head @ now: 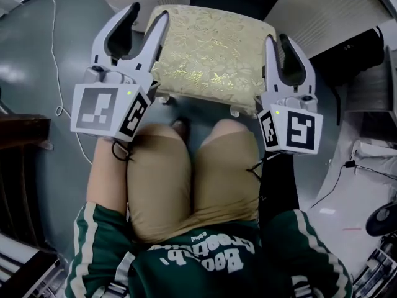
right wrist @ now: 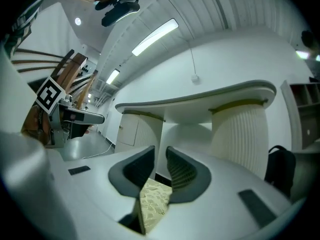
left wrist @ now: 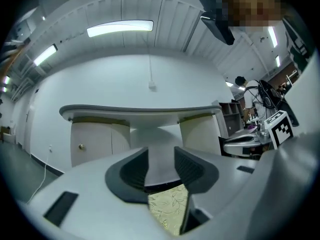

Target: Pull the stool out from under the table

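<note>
A glossy grey floor [head: 37, 54] is carrying the gold-patterned stool [head: 211, 54], with the white desk [left wrist: 140, 111] standing beyond it. A white cable [head: 56, 61] is trailing along the left side, and a black cable [head: 329, 188] is lying on the right.

We list: grey floor [head: 37, 54]; white cable [head: 57, 73] trailing along its left edge; black cable [head: 335, 180] near its right edge; dark wooden furniture [head: 22, 135] at the left edge; ceiling light strip [left wrist: 120, 28]; open shelving [left wrist: 232, 116]; black bag [right wrist: 280, 169] near the shelving
</note>
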